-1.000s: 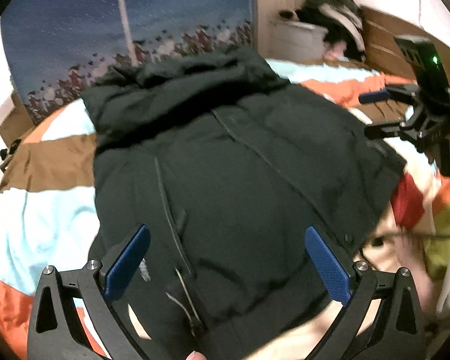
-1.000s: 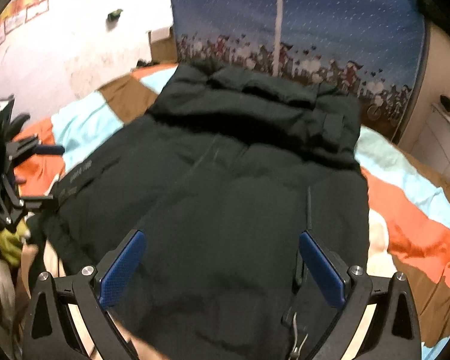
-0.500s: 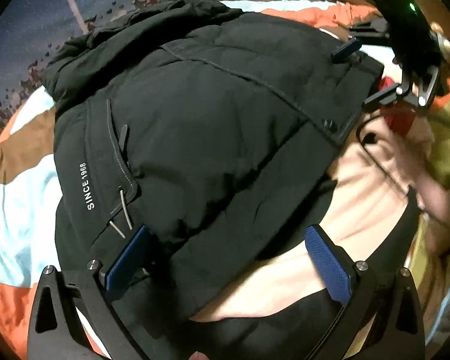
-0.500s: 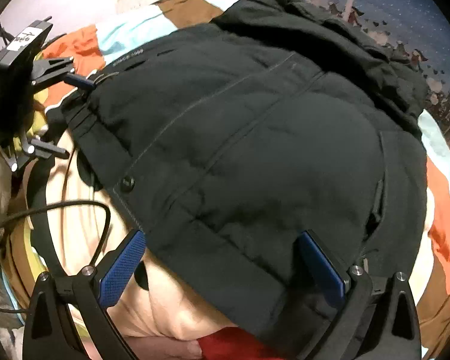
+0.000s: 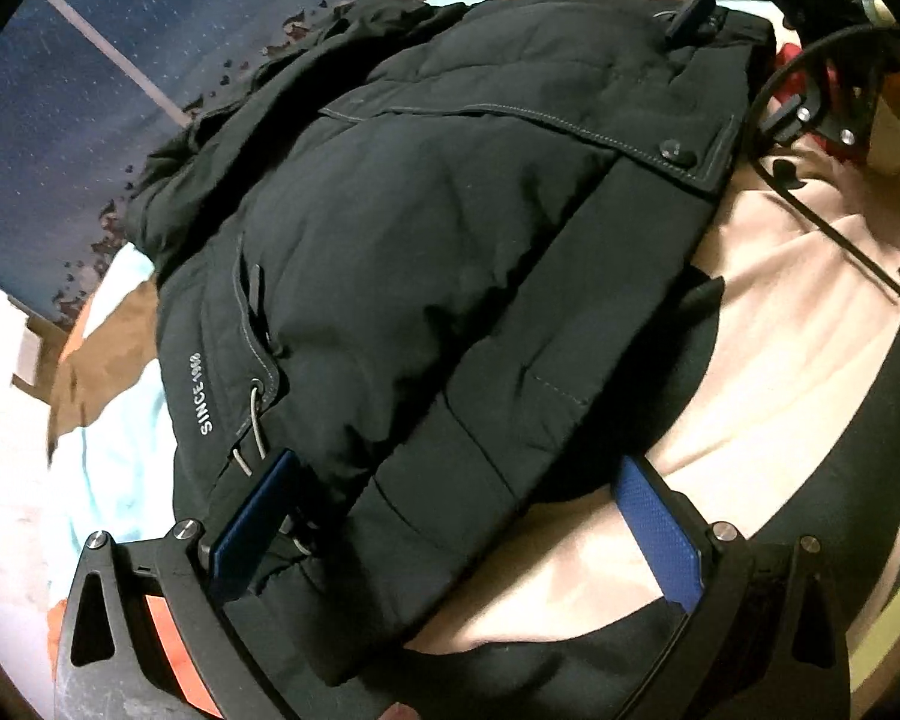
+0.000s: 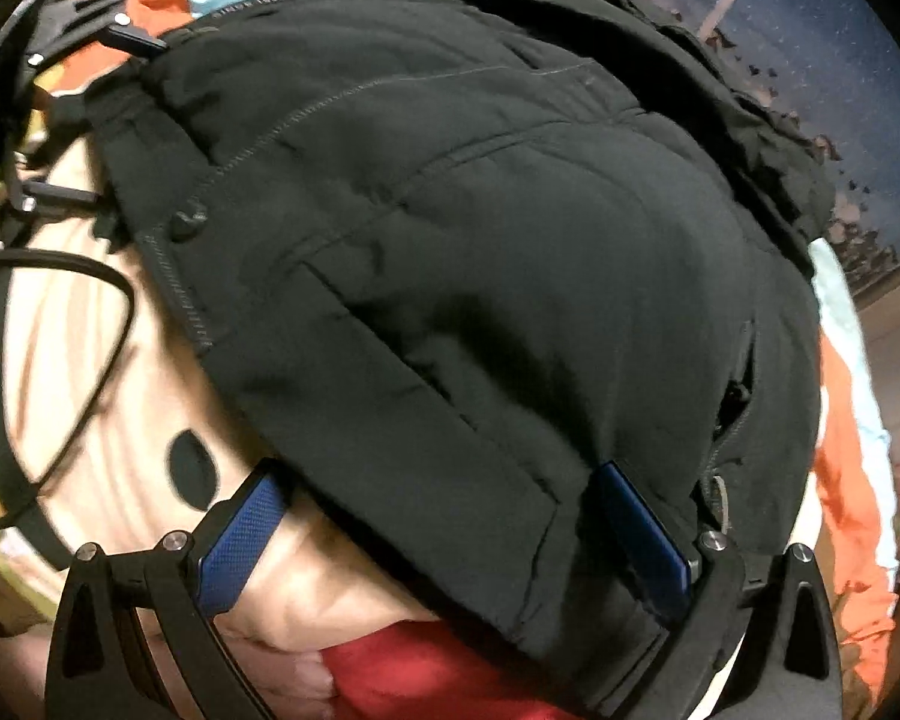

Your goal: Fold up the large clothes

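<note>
A black padded jacket (image 5: 450, 228) with "SINCE 1988" lettering lies spread on the bed, hood at the far end. In the left wrist view my left gripper (image 5: 459, 516) is open, low at the jacket's near left corner, and the hem lies between its blue pads. The right wrist view shows the same jacket (image 6: 510, 240), with my right gripper (image 6: 444, 534) open around the hem at the near right corner. Each gripper also shows in the other's view: the right gripper (image 5: 744, 66) at the top right, the left gripper (image 6: 99, 114) at the top left.
The bedspread (image 5: 120, 420) is striped in orange, light blue and brown. A beige garment (image 5: 810, 330) with black markings lies under the jacket's near edge, and a black cable (image 6: 108, 324) runs over it. Red cloth (image 6: 426, 666) sits below the right gripper. A blue starry curtain (image 5: 60, 120) hangs behind.
Both grippers have come down from above the jacket to its near hem, one at each corner. Both have stayed open.
</note>
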A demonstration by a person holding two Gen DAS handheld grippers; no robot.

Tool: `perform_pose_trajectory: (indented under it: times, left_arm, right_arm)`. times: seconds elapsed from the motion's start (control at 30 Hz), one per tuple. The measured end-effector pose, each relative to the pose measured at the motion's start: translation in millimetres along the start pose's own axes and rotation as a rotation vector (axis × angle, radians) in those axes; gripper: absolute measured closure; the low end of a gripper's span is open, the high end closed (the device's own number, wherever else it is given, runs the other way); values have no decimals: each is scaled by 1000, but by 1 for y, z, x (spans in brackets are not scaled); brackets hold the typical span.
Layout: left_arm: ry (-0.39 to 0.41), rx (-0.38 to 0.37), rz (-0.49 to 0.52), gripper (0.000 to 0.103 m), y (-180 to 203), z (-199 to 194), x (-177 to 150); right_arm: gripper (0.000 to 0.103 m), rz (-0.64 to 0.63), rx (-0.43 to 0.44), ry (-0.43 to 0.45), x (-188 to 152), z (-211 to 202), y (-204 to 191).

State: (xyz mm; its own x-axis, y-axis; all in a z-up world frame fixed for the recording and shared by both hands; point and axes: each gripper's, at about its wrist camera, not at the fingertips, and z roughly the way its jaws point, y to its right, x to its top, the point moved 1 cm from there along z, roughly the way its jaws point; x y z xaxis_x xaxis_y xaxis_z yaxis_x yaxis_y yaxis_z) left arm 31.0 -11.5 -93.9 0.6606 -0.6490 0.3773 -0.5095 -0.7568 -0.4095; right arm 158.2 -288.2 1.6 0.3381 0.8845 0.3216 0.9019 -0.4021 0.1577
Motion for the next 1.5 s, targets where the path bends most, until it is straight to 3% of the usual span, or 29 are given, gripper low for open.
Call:
perform_pose_trajectory:
  times: [0.07,0.2,0.37,0.47,0.7,0.8,0.97,1.23,1.3,1.37,1.43,1.5]
  left_arm:
    - [-3,2,-5,2,-2,0,0]
    - [3,-49,-58,2,-13,-1,3]
    - [34,-108,-90,2,-15,-10,8]
    - [44,-131,-99,2,-11,-17,10]
    - [52,-116,-102,2,-4,-26,11]
    - [48,-48,-82,2,0,-26,12]
    - [20,9,-145,2,-11,-22,15]
    - [102,65,-237,3,-38,-43,22]
    - [118,83,-248,10,-44,-47,24]
    - [129,88,-262,34,-50,-51,25]
    - [132,91,-274,45,-55,-54,26]
    - [148,87,-279,47,-59,-58,27]
  right_arm:
    - [0,12,-70,2,0,1,3]
    - [6,62,-64,48,0,-10,12]
    - [54,15,-38,117,15,-29,8]
    - [67,9,23,118,31,-36,12]
    - [76,206,222,135,72,-63,57]
    - [77,265,277,139,88,-69,70]
    - [79,363,346,158,112,-76,94]
    - [81,453,389,188,131,-81,116]
    - [81,477,401,198,134,-82,122]
    - [82,479,394,207,137,-83,124]
    - [82,479,388,214,138,-84,125]
    - [82,464,370,226,136,-86,123]
